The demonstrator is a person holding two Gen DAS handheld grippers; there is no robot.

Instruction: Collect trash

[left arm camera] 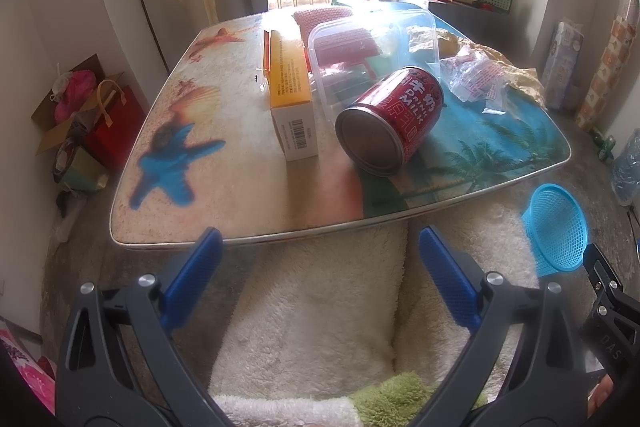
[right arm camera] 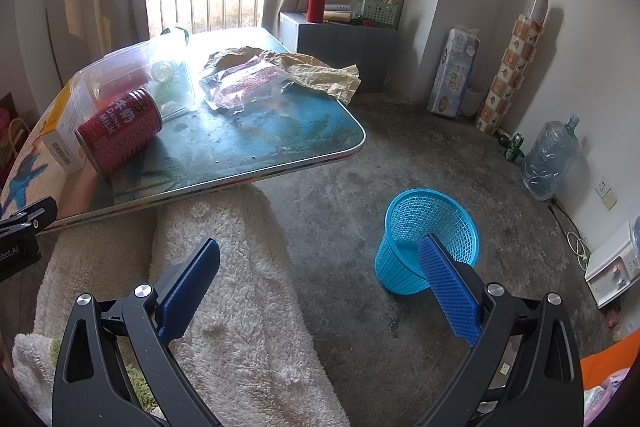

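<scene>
A red milk can [left arm camera: 390, 121] [right arm camera: 119, 131] lies on its side on the beach-print table [left arm camera: 208, 155] [right arm camera: 256, 143]. Left of it stands a yellow and white carton [left arm camera: 290, 93] [right arm camera: 64, 125]. Behind it rests a clear plastic tub [left arm camera: 372, 47] [right arm camera: 136, 75]. A clear wrapper [left arm camera: 476, 75] [right arm camera: 244, 83] and crumpled brown paper [left arm camera: 516, 71] [right arm camera: 320, 73] lie further right. A blue mesh basket [left arm camera: 556, 229] [right arm camera: 426, 239] stands on the floor. My left gripper [left arm camera: 320, 247] hangs open before the table's near edge. My right gripper [right arm camera: 320, 251] is open above the floor, left of the basket.
A white fleece cover [left arm camera: 316, 303] [right arm camera: 224, 279] lies below both grippers. Bags and a box [left arm camera: 84, 115] sit by the left wall. A grey cabinet [right arm camera: 340, 43] with a red flask, tissue rolls [right arm camera: 454, 75] and a water jug [right arm camera: 550, 155] line the right wall.
</scene>
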